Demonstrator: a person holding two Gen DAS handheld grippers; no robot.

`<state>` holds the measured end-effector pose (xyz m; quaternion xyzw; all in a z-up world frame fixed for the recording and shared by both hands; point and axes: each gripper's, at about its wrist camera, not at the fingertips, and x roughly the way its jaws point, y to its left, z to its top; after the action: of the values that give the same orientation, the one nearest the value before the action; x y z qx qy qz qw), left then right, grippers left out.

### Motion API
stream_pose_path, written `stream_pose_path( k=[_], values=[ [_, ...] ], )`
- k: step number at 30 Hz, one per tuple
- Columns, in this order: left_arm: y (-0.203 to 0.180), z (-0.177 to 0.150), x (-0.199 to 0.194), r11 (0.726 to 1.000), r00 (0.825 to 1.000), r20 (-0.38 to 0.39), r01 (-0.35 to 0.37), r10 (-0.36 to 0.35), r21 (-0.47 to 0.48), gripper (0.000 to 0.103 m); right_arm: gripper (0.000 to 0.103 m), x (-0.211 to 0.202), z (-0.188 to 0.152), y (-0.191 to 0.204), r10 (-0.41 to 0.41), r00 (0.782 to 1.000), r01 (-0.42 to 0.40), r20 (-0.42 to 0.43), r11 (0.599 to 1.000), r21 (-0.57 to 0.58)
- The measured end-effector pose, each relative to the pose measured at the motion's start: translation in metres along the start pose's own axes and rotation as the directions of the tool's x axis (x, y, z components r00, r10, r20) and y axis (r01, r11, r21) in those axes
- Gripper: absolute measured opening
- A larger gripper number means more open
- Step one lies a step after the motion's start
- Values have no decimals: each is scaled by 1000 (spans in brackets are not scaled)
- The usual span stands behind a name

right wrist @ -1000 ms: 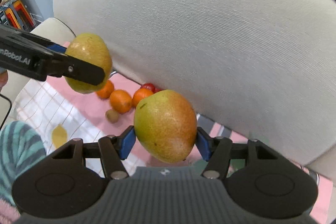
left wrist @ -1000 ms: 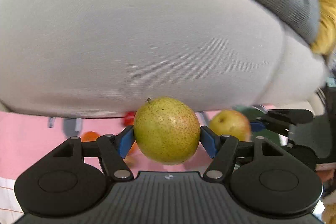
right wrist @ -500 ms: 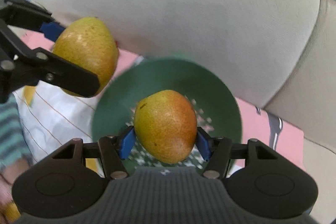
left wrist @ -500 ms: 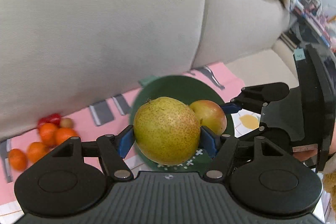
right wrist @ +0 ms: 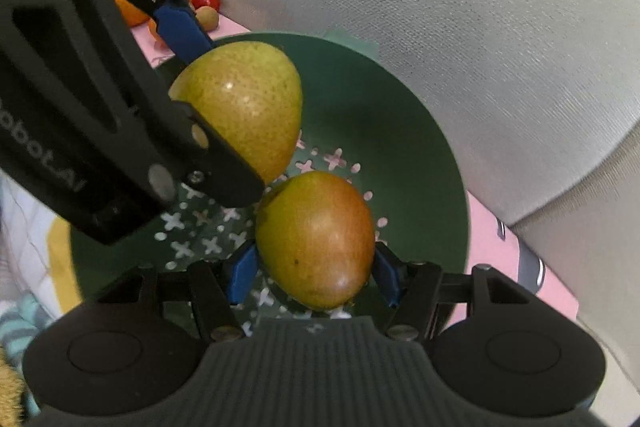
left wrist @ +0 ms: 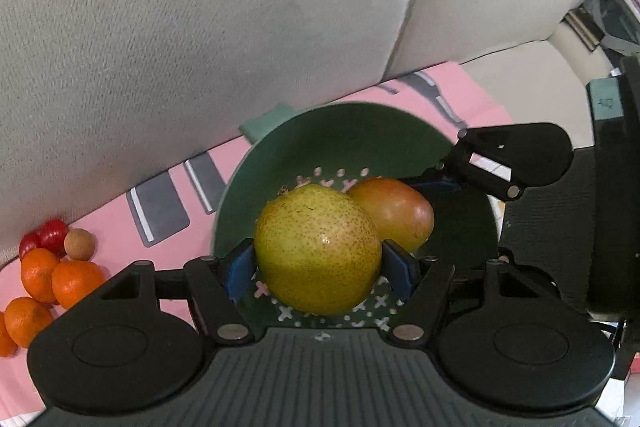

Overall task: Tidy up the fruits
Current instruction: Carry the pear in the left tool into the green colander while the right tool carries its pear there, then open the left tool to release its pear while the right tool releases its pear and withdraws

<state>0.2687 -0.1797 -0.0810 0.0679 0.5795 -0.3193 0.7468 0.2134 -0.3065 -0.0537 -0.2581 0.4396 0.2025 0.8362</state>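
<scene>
Together, the left gripper (left wrist: 318, 269) pinched a speckled yellow-green pear (left wrist: 317, 249) between its blue pads (left wrist: 241, 273), and the right gripper (right wrist: 314, 269) pinched a red-blushed pear (right wrist: 316, 239) the same way, both fruits hanging side by side over the green perforated colander (right wrist: 400, 131). Below, the colander sat on a pink patterned cloth (left wrist: 120, 239) against a beige sofa cushion (left wrist: 200, 27), with mandarins (left wrist: 56, 283), cherry tomatoes (left wrist: 44, 237) and a small brown fruit (left wrist: 79, 244) clustered well apart from it.
</scene>
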Motion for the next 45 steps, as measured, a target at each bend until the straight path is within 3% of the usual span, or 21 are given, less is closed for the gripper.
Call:
stream_pose_path(
  k=[8, 16, 22, 27, 32, 39, 45],
  values=[
    [21, 0, -3, 999, 1000, -5, -20, 20, -26, 77, 58, 11, 32, 0, 48, 995, -47, 88, 999, -14],
    [64, -11, -12, 989, 995, -19, -104, 102, -104, 77, 57, 25, 74, 24, 68, 991, -57, 119, 994, -96],
    [66, -16, -15, 990, 993, -28, -113, 111, -84, 77, 57, 25, 87, 33, 65, 997, -57, 51, 987, -147],
    [59, -12, -2, 993, 998, -30, -51, 48, -102, 77, 57, 26, 86, 24, 15, 1000, -17, -21, 990, -139],
    [46, -3, 9, 995, 998, -18, -58, 57, -79, 77, 56, 37, 73, 4, -65, 996, 57, -60, 990, -132],
    [34, 13, 21, 993, 995, -44, -88, 85, -74, 78, 57, 30, 66, -9, -44, 996, 38, -74, 996, -82],
    [26, 20, 32, 993, 992, -75, -104, 99, -60, 78, 56, 29, 84, -18, -39, 998, 34, -55, 996, -78]
  ],
)
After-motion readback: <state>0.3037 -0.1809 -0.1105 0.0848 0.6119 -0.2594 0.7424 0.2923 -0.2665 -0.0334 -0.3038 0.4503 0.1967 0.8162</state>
